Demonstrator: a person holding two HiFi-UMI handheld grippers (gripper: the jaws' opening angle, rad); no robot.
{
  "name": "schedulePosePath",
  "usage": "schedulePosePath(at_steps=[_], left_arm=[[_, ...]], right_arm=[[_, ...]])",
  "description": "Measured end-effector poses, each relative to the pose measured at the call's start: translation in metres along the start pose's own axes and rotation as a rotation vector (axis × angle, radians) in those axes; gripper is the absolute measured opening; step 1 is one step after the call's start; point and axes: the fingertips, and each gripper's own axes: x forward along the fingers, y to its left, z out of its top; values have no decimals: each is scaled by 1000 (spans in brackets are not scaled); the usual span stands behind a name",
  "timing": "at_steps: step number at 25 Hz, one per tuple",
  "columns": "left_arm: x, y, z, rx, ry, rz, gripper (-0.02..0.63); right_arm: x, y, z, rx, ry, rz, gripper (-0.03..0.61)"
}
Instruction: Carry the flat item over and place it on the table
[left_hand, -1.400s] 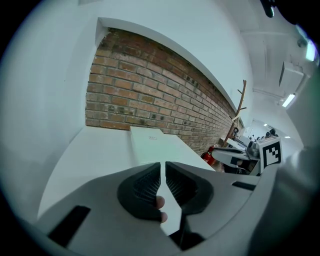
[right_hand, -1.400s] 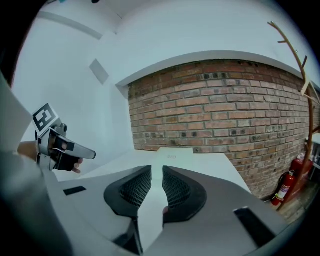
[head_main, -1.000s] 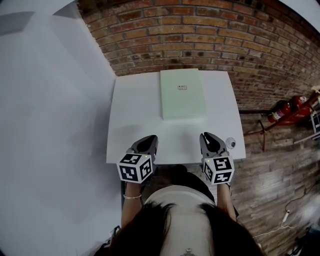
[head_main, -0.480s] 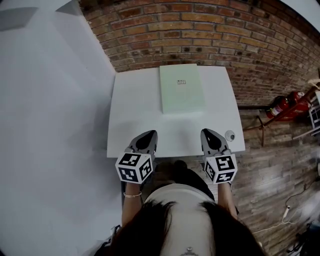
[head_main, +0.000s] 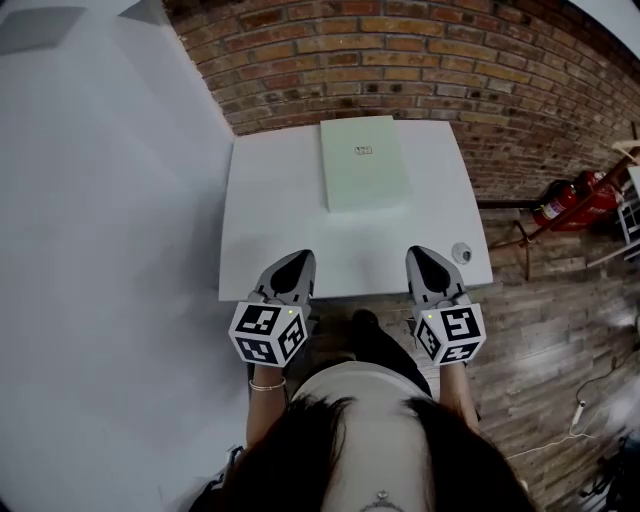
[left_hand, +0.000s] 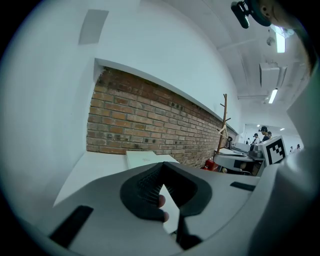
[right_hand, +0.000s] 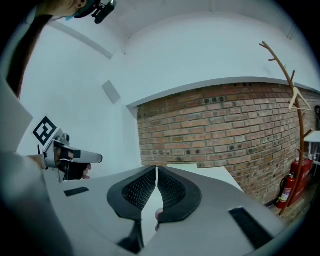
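The flat item (head_main: 364, 162), a pale green board with a small label, lies on the far middle of the white table (head_main: 270, 210). It also shows in the left gripper view as a pale slab (left_hand: 145, 158) ahead of the jaws. My left gripper (head_main: 292, 268) hovers over the table's near edge, shut with nothing in it. To its right my right gripper (head_main: 427, 262) is also at the near edge, jaws together and empty. Both stay well short of the flat item. In the right gripper view the pads meet (right_hand: 156, 173), and the left gripper (right_hand: 72, 158) shows off to the left.
A brick wall (head_main: 400, 60) backs the table and a white wall (head_main: 100, 250) runs along its left. A small round object (head_main: 461, 253) sits by the table's near right corner. A red fire extinguisher (head_main: 565, 203) and a wooden coat stand (right_hand: 295, 95) are to the right.
Both grippers have risen and drawn back a little toward the person, with their marker cubes now off the table's near edge. The flat item has stayed in place on the table.
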Motion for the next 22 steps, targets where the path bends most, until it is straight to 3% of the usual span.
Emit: schedulePosePath(at_steps=[10,22], left_arm=[[-34,-21,18,42,-97,-10,9],[-65,-45,26,91,-152,-39,9]], right_arm=[[-35,18,25,-16,-98,-6,43],[-73,40,43,-49,-192,-18,41]])
